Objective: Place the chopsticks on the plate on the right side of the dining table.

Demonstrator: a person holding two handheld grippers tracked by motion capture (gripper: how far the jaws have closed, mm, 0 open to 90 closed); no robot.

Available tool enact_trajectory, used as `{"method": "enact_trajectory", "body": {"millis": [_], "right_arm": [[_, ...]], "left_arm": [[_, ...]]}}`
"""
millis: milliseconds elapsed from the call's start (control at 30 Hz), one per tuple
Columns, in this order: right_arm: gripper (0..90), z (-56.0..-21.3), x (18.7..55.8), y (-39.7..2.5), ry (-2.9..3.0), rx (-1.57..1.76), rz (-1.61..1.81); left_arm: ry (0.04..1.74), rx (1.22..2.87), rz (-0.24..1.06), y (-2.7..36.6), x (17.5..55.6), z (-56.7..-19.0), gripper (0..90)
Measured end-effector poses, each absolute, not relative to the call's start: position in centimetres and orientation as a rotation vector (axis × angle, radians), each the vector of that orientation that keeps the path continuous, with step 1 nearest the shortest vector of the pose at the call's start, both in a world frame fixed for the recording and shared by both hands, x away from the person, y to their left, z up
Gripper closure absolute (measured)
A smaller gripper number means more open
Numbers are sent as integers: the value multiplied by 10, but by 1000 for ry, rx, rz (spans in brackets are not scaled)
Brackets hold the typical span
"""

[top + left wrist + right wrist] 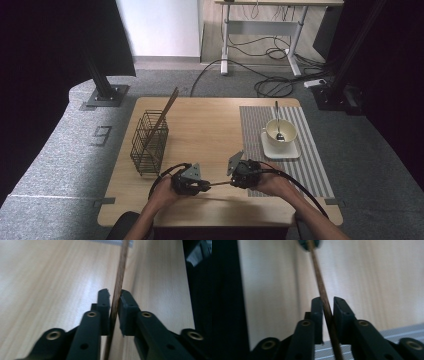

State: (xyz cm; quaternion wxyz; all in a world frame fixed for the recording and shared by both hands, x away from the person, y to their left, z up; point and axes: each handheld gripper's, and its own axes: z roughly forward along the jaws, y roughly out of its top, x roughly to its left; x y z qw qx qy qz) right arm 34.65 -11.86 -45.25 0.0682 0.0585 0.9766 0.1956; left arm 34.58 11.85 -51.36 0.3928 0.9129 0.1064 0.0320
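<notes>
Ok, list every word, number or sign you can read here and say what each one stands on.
"9", a dark figure, stands on the grey floor left of the table.
Nothing readable on the left gripper, the right gripper, the chopstick that both hold, the wire basket, the bowl or the striped mat.

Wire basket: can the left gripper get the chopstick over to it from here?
Probably not yet: the right gripper also clamps the chopstick that the left gripper holds. Otherwise the table toward the wire basket looks unobstructed.
</notes>
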Motion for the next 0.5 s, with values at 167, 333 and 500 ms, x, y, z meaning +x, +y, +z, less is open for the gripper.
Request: {"method": "enact_trajectory", "body": {"millis": [167, 333, 500], "right_arm": [[831, -450, 347, -120, 2977, 187, 644], [831, -448, 347, -122, 2972, 188, 658], [829, -445, 347, -126, 2959, 203, 675]], "left_arm": [[299, 2251, 118, 123, 347, -512, 575], [358, 2206, 129, 125, 351, -514, 364], [459, 2151, 138, 128, 357, -518, 182]]}}
